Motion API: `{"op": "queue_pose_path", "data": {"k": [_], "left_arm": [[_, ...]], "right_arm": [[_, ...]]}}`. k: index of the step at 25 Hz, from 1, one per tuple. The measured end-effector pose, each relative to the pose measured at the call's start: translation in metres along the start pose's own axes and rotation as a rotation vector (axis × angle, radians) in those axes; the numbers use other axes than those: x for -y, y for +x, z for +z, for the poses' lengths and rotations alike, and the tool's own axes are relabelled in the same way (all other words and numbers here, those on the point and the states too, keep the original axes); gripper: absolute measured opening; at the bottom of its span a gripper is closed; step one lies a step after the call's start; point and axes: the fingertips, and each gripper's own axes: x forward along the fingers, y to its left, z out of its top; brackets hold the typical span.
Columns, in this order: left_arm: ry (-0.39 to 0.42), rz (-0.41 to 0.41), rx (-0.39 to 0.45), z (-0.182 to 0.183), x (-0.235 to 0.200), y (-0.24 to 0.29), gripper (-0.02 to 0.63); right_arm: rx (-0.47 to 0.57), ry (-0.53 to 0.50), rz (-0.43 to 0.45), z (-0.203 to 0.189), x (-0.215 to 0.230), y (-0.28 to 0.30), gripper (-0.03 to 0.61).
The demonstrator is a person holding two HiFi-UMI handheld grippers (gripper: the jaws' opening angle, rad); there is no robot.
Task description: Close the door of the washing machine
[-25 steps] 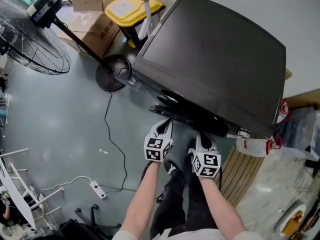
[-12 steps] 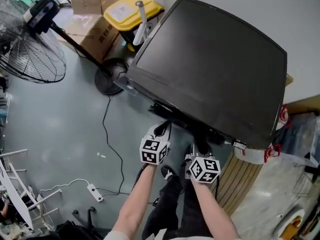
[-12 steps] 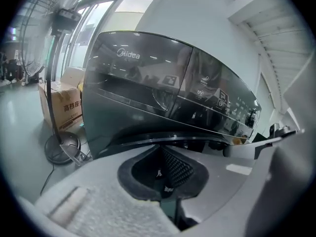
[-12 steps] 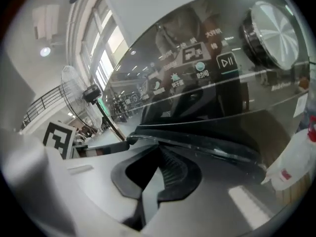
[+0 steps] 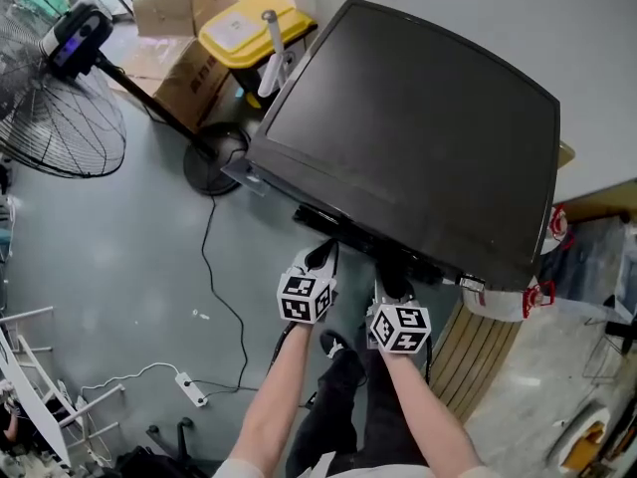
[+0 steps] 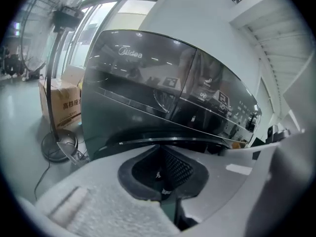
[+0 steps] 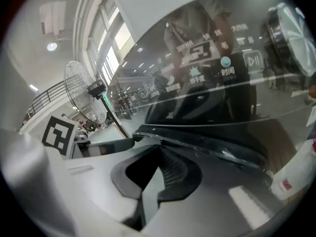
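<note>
1. Lying lowered over the top of the machine, the washing machine door (image 5: 418, 157) is found just ahead of and slightly above both sets of fingers. Its front lip runs across right past the tips.
2. The left gripper (image 5: 320, 257) is held with its fingers pressed together and nothing between them, the tips just short of the lip.
3. The right gripper (image 5: 390, 289) is likewise closed on nothing, with the lip just beyond its tips. Contact with the door cannot be confirmed for either gripper.
4. Compared with a second ago, the door is seen in the same lowered position. The left gripper has been shifted slightly along the front edge and the right one rolled a little, while both pairs of fingers have been kept together.
5. From this it is judged that the closing is finished or nearly so. A dark slit under the lip is still seen from the left gripper view, so full seating cannot be told, and a last downward press on the lip may be needed.
6. Further out, to the left of the fingers, a fan (image 5: 55, 118) is stood on the floor (image 5: 109, 257). A cable (image 5: 214, 277) is trailed below it, and a yellow bin (image 5: 244, 28) and cardboard boxes (image 5: 174, 8) are placed beyond the door's far left corner.
</note>
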Motion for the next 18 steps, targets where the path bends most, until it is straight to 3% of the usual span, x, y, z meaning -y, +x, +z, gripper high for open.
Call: {"op": "queue_pose_path", "data": {"k": [4,8,12,16,18], "left_arm": [[-0.02,-0.01,0.007,0.0,-0.002,-0.008,0.0],[-0.03,-0.012,-0.028,-0.008,0.01,-0.023,0.0],[-0.011,-0.018,-0.099,-0.014,0.021,-0.049,0.0],[-0.015,-0.042,-0.1,-0.004,0.033,-0.067,0.0],[0.006,-0.041,-0.104,0.002,0.033,-0.074,0.0]], "right_arm": [[-0.054,-0.054,0.045,-0.003,-0.002,-0.007,0.003],[-0.083,-0.062,0.034,0.003,0.002,-0.021,0.003],[-0.12,-0.079,0.051,-0.001,-0.017,-0.037,0.003],[-0.151,-0.183,0.101,-0.002,-0.039,-0.059,0.003],[-0.15,-0.176,0.097,-0.001,-0.045,-0.065,0.003]]}}
